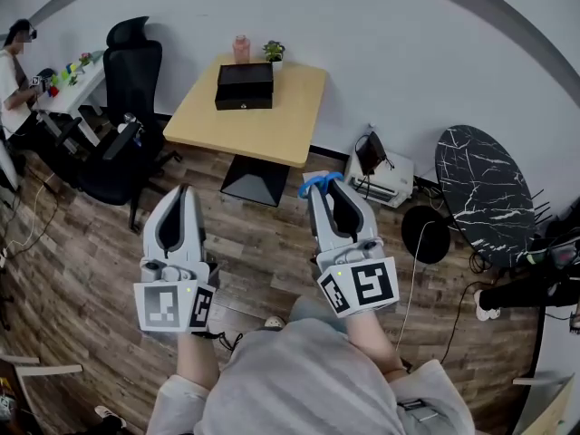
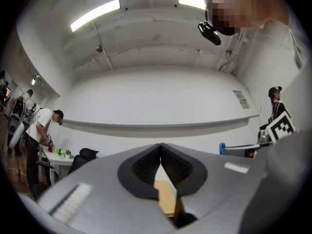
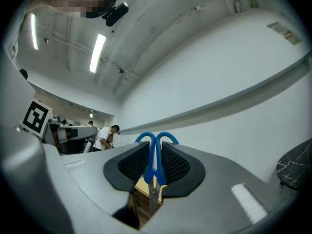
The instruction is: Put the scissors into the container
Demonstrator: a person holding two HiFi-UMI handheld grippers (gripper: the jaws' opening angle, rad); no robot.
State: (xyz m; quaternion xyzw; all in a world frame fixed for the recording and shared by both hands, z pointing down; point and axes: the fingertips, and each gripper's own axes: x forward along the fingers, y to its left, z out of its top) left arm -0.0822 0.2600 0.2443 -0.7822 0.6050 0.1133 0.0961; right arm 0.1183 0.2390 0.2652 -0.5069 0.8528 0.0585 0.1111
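My right gripper (image 1: 323, 188) is shut on blue-handled scissors (image 1: 316, 181). In the right gripper view the scissors (image 3: 155, 160) stand between the black pads with the handle loops sticking out past the tips and the blades pointing back. My left gripper (image 1: 184, 194) is shut with nothing between its pads, which meet at the tips (image 2: 160, 146). Both are held up over the wooden floor, short of a light wooden table (image 1: 281, 116). A black box-shaped container (image 1: 244, 86) sits on that table near its far edge.
A pink bottle (image 1: 240, 48) and a small potted plant (image 1: 274, 53) stand behind the container. A black office chair (image 1: 127, 89) is left of the table, a printer (image 1: 381, 175) and a black marble round table (image 1: 485, 193) to the right. A person (image 1: 11, 75) works at a white desk far left.
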